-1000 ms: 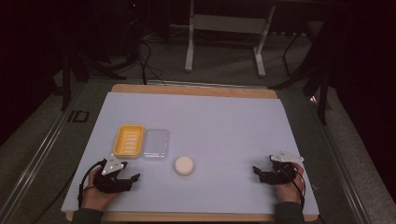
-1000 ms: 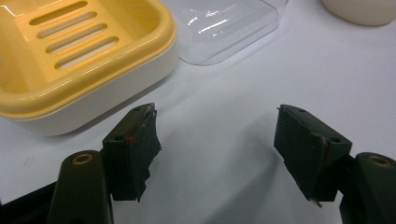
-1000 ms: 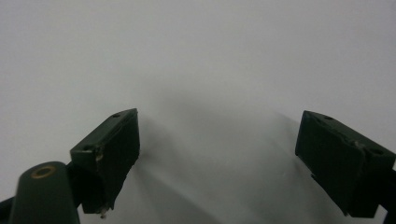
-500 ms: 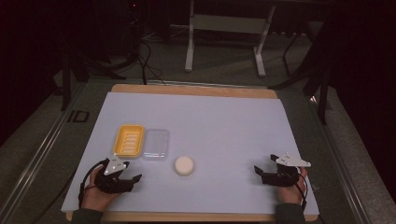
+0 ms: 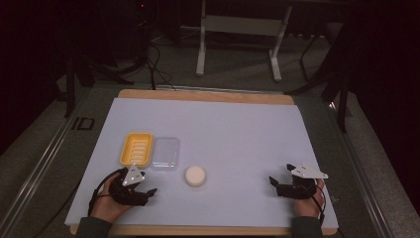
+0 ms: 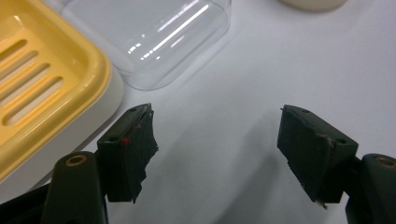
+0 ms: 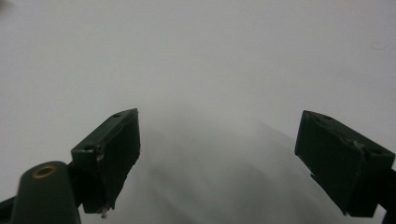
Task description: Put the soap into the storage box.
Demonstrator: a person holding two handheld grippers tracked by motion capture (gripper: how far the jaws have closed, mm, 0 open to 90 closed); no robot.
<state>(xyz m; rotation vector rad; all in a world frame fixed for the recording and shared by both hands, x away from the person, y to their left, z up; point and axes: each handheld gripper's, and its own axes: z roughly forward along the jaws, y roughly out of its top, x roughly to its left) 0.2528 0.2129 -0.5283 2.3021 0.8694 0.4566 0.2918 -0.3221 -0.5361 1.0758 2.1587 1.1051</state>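
Two grippers rest low on the table (image 5: 237, 129), fingers apart, holding nothing. Left gripper (image 5: 143, 191), just opening, sits near tray (image 5: 136, 148), lid (image 5: 165, 152) and soap (image 5: 195, 175). Open wider, approach soap level, grip its sides.

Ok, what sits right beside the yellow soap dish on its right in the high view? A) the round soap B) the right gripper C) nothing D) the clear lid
D: the clear lid lies against the right edge of the yellow dish; the soap sits apart, nearer the person.
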